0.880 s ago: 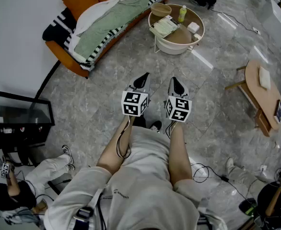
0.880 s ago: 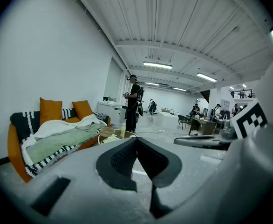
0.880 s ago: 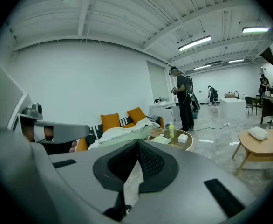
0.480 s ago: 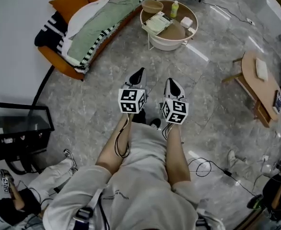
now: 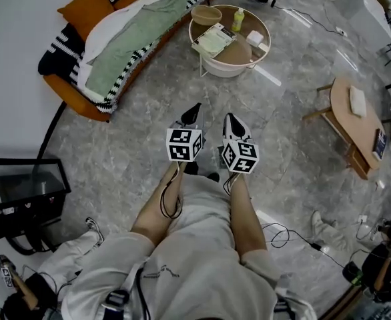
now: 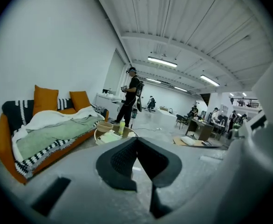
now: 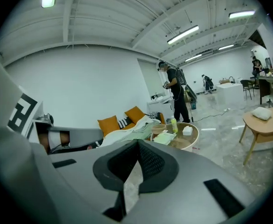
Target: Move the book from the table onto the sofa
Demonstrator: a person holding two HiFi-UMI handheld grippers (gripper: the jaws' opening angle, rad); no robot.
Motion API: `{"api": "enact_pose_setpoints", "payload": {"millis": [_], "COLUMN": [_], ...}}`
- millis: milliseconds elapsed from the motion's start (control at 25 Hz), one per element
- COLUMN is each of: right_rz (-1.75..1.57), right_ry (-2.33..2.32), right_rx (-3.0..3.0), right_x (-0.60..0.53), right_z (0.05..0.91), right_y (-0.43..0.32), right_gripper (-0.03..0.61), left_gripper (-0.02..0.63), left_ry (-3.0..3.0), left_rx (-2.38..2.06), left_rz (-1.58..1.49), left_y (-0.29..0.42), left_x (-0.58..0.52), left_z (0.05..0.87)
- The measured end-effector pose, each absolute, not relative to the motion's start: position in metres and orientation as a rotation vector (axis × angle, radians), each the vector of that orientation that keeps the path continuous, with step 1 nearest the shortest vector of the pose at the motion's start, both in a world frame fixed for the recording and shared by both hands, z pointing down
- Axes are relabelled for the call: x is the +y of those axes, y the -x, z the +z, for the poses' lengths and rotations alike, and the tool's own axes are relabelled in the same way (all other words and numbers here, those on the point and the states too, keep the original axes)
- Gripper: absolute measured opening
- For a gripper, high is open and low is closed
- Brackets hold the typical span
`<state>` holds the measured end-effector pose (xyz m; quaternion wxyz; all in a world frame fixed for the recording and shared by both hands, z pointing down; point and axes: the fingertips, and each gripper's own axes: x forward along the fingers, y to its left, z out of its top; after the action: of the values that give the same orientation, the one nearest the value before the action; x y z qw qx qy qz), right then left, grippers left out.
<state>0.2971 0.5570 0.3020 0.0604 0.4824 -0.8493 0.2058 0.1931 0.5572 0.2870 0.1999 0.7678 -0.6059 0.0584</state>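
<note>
The book (image 5: 213, 41), pale green and flat, lies on the round white table (image 5: 230, 67) at the top of the head view, beside a bowl (image 5: 205, 14), a yellow bottle (image 5: 238, 19) and a white box (image 5: 253, 38). Left of the table stands the orange sofa (image 5: 67, 97), covered by a green blanket. My left gripper (image 5: 195, 111) and right gripper (image 5: 229, 119) are held side by side over the grey floor, well short of the table, both shut and empty. The left gripper view shows the book (image 6: 109, 136) beyond the shut left gripper (image 6: 137, 141). In the right gripper view the book (image 7: 164, 137) lies past the right gripper (image 7: 138, 146).
A low wooden table (image 5: 359, 122) stands at the right, a black glass cabinet (image 5: 22, 189) at the left. Cables (image 5: 285, 235) lie on the floor behind me. One person (image 6: 132, 97) stands beyond the round table; other people are at the bottom corners.
I have stepped forward: the cabinet and the person at lower left slid down and out of the head view. Both grippers stay shut, side by side.
</note>
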Motion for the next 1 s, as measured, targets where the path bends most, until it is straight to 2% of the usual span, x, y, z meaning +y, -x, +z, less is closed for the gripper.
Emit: {"api": "enact_pose_setpoints", "payload": {"millis": [400,1000], "right_rz": [0.711,0.543], "right_ry": [-1.365,-1.376], "right_rx": [-2.533,-2.520], "right_x": [0.497,0.445], "right_z": [0.334,0.340], "right_y": [-0.238,-0.187], "right_gripper": [0.006,0.006], "left_gripper": [0.011,0.011], "left_ry": [-2.053,-2.018], "left_rx": [-1.683,-1.525], "left_rz": [0.186,0.119], "left_y": [-0.138,-0.093], "left_x": [0.499,0.443], "left_z": [0.312,0.340]}}
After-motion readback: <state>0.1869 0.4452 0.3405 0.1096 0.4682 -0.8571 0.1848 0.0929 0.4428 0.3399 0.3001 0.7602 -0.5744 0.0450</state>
